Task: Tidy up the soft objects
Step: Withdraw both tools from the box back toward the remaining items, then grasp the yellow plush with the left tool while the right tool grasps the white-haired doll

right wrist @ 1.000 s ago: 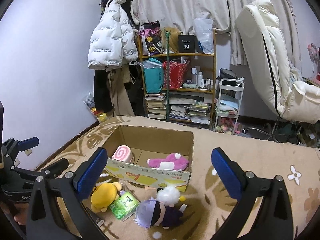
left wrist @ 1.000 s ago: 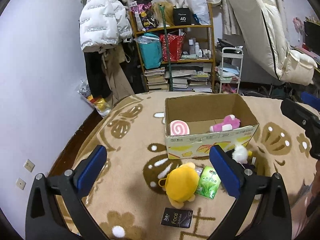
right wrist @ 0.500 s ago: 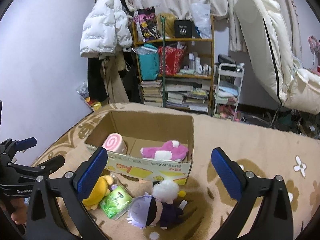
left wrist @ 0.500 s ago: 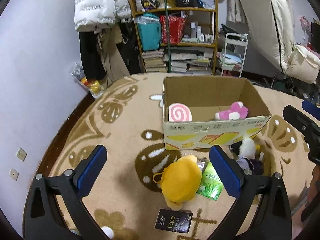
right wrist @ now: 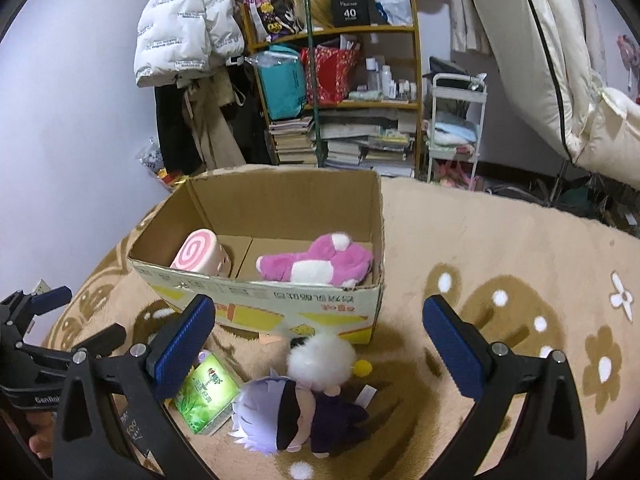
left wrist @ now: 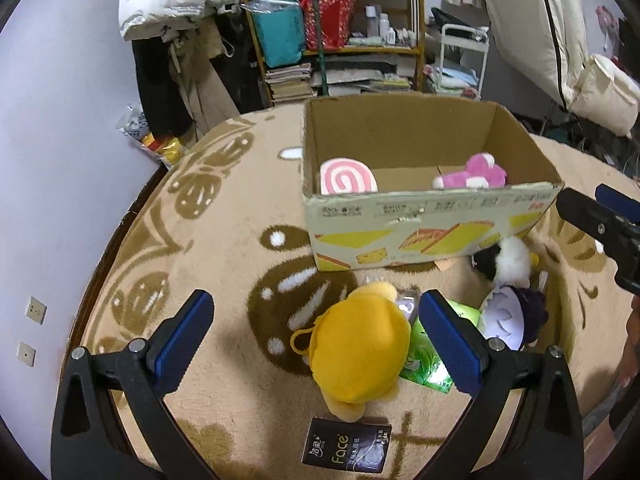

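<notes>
An open cardboard box (left wrist: 420,228) (right wrist: 280,300) stands on the rug and holds a pink swirl cushion (left wrist: 347,178) (right wrist: 199,254) and a pink-and-white plush (left wrist: 472,176) (right wrist: 316,258). In front of it lie a yellow plush (left wrist: 360,350), a green tissue pack (left wrist: 426,356) (right wrist: 208,386), a white-haired doll in dark clothes (right wrist: 288,412) (left wrist: 512,316) and a white fluffy ball (right wrist: 321,357) (left wrist: 510,258). My left gripper (left wrist: 316,338) hovers open above the yellow plush. My right gripper (right wrist: 318,342) is open above the doll and the fluffy ball.
A black tissue pack marked "Face" (left wrist: 346,450) lies near the yellow plush. Beyond the beige patterned rug (left wrist: 224,240) are a cluttered bookshelf (right wrist: 344,92), hanging coats (right wrist: 188,40), a small white cart (right wrist: 456,128) and a cream mattress (right wrist: 560,52) leaning at the right.
Both grippers have tipped down and come closer to the toys on the rug. Box and toys look larger and have not moved. Both stay open.
</notes>
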`<state>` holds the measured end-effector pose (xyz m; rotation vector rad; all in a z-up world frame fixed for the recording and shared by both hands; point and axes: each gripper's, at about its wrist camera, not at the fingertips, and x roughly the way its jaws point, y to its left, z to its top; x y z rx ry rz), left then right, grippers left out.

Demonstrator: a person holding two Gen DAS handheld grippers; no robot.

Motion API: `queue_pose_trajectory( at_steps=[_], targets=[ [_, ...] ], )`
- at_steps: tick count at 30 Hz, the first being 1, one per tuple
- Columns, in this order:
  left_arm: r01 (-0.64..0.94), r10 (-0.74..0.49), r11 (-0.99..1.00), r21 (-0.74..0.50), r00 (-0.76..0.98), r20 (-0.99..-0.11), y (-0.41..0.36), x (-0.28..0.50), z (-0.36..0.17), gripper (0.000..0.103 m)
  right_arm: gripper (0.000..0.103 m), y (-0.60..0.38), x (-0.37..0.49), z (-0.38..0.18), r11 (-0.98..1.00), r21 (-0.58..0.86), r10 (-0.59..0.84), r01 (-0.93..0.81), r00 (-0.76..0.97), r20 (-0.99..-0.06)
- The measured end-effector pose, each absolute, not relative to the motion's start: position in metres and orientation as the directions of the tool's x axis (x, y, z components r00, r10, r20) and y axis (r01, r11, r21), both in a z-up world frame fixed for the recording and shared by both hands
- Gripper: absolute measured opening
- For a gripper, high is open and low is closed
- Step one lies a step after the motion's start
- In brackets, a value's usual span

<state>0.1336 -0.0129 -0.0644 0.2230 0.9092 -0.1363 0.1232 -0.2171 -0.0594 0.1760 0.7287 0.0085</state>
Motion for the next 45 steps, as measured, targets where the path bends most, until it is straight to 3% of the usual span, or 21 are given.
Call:
queue_pose_trajectory(
  at_steps=[16, 45],
  targets=[
    [0.237, -0.055, 0.968, 0.086, 0.531, -0.845, -0.015, 0.145, -0.094, 0.101, 0.103, -0.227, 0.143, -0.101, 0.974, 0.197, 0.076, 0.109, 0.665, -0.743],
    [0.269, 0.004, 0.955, 0.123, 0.404, -0.915, -0.024, 0.153, -0.137, 0.101, 0.103, -0.221, 0.158, -0.146, 0.969, 0.214, 0.119, 0.125, 0.524, -0.844]
  ],
)
